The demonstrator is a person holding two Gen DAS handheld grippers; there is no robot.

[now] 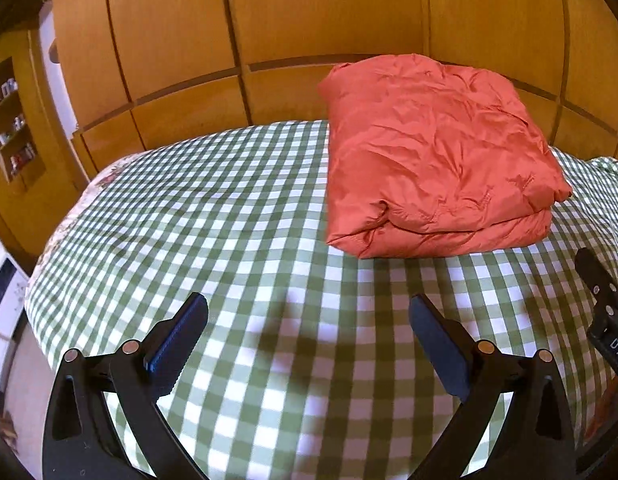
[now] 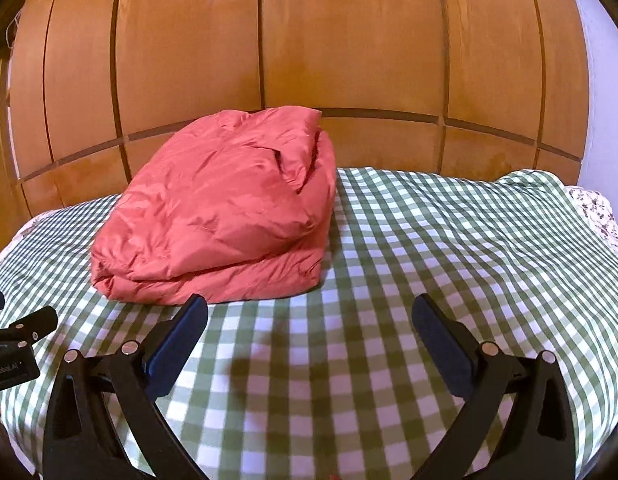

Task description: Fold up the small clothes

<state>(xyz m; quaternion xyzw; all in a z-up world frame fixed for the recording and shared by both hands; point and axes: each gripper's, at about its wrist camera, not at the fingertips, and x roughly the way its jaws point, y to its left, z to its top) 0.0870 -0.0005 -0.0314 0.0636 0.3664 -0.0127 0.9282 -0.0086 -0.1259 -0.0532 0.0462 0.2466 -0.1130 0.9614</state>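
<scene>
A salmon-red garment [image 1: 433, 160] lies folded into a thick square bundle on the green-and-white checked cloth [image 1: 229, 216]. In the right wrist view the garment [image 2: 225, 212] lies ahead and to the left. My left gripper [image 1: 309, 312] is open and empty, hovering over the cloth in front of and left of the bundle. My right gripper [image 2: 309, 312] is open and empty, just in front of the bundle's near right corner. The right gripper's body [image 1: 605, 308] shows at the left view's right edge, and the left gripper's body [image 2: 21, 340] at the right view's left edge.
A wooden panelled wardrobe [image 2: 309, 60] rises right behind the surface. A shelf unit with small bottles [image 1: 13, 128] stands at far left. A floral cloth [image 2: 601, 216] peeks out at the right edge. The checked surface drops off at the left [image 1: 41, 280].
</scene>
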